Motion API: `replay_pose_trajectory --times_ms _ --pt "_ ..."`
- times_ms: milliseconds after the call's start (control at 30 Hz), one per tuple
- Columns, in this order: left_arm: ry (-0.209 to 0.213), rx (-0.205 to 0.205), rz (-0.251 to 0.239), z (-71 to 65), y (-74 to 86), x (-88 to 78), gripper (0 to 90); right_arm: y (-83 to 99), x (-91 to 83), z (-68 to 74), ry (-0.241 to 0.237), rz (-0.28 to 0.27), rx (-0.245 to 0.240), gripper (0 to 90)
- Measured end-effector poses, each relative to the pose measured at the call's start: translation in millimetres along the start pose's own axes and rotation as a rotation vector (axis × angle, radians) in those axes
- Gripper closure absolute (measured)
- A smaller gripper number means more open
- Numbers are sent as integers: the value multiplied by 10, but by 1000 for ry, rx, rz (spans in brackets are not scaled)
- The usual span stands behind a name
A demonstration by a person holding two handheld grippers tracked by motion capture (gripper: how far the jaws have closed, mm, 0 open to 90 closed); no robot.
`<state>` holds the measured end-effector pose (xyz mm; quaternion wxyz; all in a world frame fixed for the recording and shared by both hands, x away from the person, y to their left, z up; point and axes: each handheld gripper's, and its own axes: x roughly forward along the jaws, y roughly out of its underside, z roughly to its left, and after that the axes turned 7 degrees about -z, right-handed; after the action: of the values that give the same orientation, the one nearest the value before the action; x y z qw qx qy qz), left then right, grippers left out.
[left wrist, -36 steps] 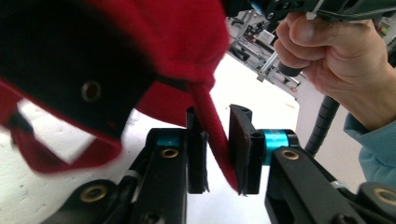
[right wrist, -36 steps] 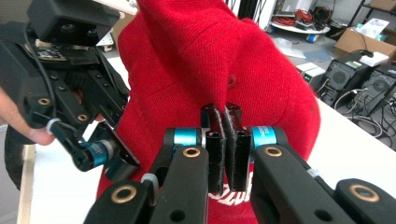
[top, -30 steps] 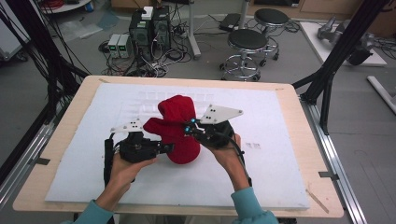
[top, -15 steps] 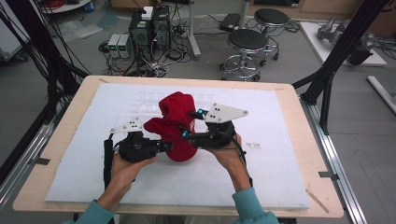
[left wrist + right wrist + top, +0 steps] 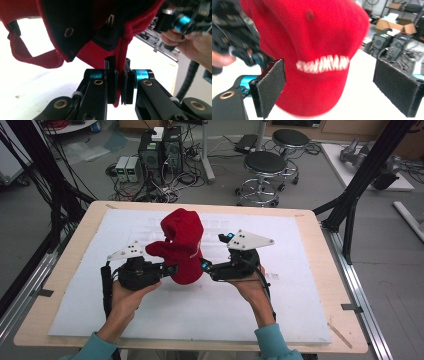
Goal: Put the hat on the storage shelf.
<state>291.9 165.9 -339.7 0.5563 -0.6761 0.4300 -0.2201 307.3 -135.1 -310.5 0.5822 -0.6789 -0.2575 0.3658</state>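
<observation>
We see the left gripper (image 5: 172, 269), held level from the near left, clamping the edge of the red cap (image 5: 183, 245) above the white worktop (image 5: 280, 310), while the right gripper (image 5: 206, 266), just opened wide, flanks its front, whose white lettering is too blurred to read.

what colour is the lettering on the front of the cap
White, stitched across the red cap; clearest in the right gripper view, though blurred.
</observation>
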Motion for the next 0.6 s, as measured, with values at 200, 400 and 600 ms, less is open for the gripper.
replay_pose_trajectory --times_ms 200,400,600 --pt "-61 88 -22 39 -165 -60 854 67 -114 -74 66 13 23 17" --pt "-108 137 -42 124 -329 -46 854 171 -289 -144 115 30 47 16" --pt "-157 206 -49 183 -473 36 854 324 -488 -239 164 36 83 5"
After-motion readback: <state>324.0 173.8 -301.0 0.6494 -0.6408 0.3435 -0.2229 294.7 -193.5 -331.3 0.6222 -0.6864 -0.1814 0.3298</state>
